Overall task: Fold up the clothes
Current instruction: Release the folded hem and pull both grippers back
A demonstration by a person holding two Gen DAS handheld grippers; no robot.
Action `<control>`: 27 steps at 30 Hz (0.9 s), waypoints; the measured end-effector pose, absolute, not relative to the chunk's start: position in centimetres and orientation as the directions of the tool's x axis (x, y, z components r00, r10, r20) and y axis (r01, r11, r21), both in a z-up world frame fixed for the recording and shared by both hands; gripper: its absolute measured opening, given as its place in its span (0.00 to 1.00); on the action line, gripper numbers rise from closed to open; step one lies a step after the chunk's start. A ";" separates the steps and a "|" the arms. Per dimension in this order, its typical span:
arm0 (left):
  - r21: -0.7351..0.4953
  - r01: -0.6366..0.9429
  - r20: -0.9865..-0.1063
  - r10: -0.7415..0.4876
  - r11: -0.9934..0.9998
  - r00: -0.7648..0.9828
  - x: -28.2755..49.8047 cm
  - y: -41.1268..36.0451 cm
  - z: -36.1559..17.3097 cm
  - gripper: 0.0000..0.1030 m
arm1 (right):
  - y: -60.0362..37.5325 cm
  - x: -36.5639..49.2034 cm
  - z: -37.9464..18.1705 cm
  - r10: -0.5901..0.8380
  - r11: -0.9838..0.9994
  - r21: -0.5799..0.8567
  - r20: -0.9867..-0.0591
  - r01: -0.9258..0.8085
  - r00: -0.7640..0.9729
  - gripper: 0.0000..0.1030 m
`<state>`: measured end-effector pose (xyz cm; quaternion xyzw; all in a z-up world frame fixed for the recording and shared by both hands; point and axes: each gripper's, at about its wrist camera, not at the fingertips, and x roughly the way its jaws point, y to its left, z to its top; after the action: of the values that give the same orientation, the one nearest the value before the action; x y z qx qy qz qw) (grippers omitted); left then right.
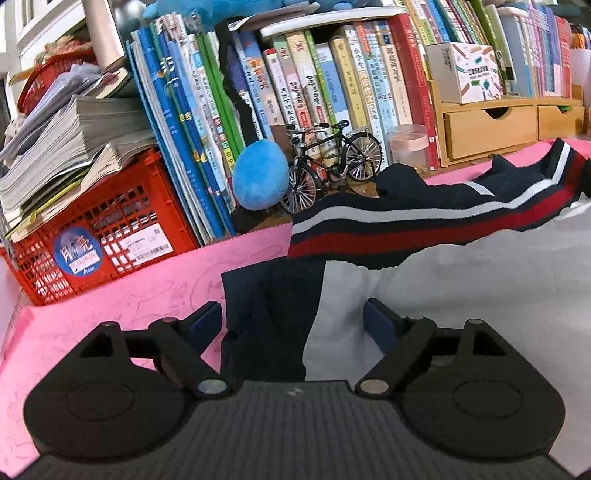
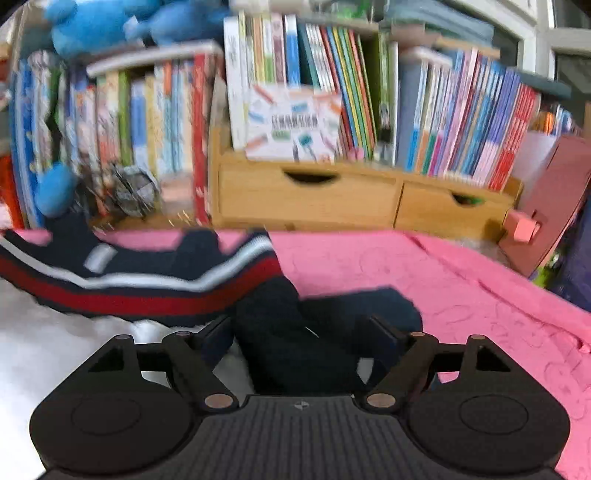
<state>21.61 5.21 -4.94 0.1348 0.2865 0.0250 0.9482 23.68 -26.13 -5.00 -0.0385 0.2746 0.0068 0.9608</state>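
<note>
The left gripper (image 1: 291, 325) has its fingers (image 1: 205, 325) spread wide and released, with the sweater (image 1: 424, 221) lying between them but not pinched. The right gripper (image 2: 301, 338) is likewise released; a dark navy sleeve (image 2: 295, 332) bunches in the gap, and the blur hides whether the pads touch it.

The sweater is spread across the pink mat (image 1: 147, 291) – white body near, a band of navy, white and red stripes across the middle, navy collar at the far edge.

Along the far side things crowd close. A red crate (image 1: 103, 229) stacked with papers (image 1: 66, 155) stands far left at the mat's edge. Right of it a blue plush egg (image 1: 260, 177) and a model bicycle (image 1: 332, 162) stand just beyond the sweater's collar, with a clear jar (image 1: 408, 144) beside them. Farther right a wooden drawer unit (image 2: 332, 192) carries a white box (image 2: 295, 122). At the far right edge of the right wrist view a pink board (image 2: 554, 199) leans, near the mat.

Behind all this runs a wall of upright books (image 1: 332, 81) – packed tightly – with blue plush toys (image 2: 96, 22) on top. The mat covers the tabletop wherever it shows, and window frames appear in the upper corners
</note>
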 end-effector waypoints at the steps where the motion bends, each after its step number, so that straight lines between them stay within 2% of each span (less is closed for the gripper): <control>1: 0.268 0.025 -0.538 0.128 0.963 0.833 21.5 5.2 -4.7 0.83 | -25.5 22.7 -4.3 0.017 0.995 -0.074 -0.503 -0.062 0.864 0.79; 3: 0.271 0.017 -0.534 0.135 0.963 0.834 21.0 5.2 -4.2 0.83 | -24.1 20.7 -3.1 0.065 0.988 -0.096 -0.463 -0.123 0.884 0.85; 7: 0.290 0.024 -0.490 0.127 0.957 0.862 18.9 4.9 -2.3 0.84 | -20.5 16.2 -1.3 0.225 0.937 -0.144 -0.449 -0.318 0.865 0.85; 10: 0.285 0.027 -0.445 0.107 0.958 0.889 16.4 5.0 -0.4 0.89 | -17.7 13.1 -1.0 0.339 0.873 -0.167 -0.469 -0.458 0.816 0.83; 12: 0.240 0.043 -0.440 0.070 0.970 0.895 14.5 5.2 0.6 0.94 | -16.1 11.3 -1.5 0.392 0.835 -0.164 -0.494 -0.526 0.776 0.79; 14: 0.171 0.075 -0.456 0.012 0.982 0.890 12.9 5.0 1.0 0.96 | -14.7 10.6 -2.2 0.429 0.807 -0.141 -0.527 -0.573 0.734 0.78; 17: 0.153 0.128 -0.503 -0.035 0.980 0.864 11.8 3.3 0.1 0.96 | -13.1 10.8 -3.6 0.421 0.812 -0.115 -0.565 -0.572 0.710 0.78; 22: 0.215 0.115 -0.568 0.028 0.970 0.823 12.7 1.2 -3.1 0.96 | -12.9 11.2 -5.0 0.401 0.842 -0.068 -0.583 -0.535 0.706 0.80; 24: 0.207 0.101 -0.588 0.041 0.973 0.808 13.3 1.3 -4.6 0.98 | -12.8 11.5 -5.8 0.384 0.850 -0.070 -0.597 -0.523 0.704 0.91; 26: 0.142 0.079 -0.608 0.024 0.987 0.793 14.0 2.4 -5.6 1.00 | -12.8 11.7 -6.5 0.355 0.862 -0.076 -0.615 -0.501 0.704 1.00; 27: 0.111 0.069 -0.621 0.015 0.991 0.784 14.3 2.9 -5.7 1.00 | -12.8 11.8 -6.7 0.350 0.867 -0.070 -0.620 -0.494 0.702 1.00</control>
<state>14.30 2.94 -5.70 0.0637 0.3284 -0.0143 0.9423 11.82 -12.83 -6.65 -0.1160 0.3096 0.2306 0.9152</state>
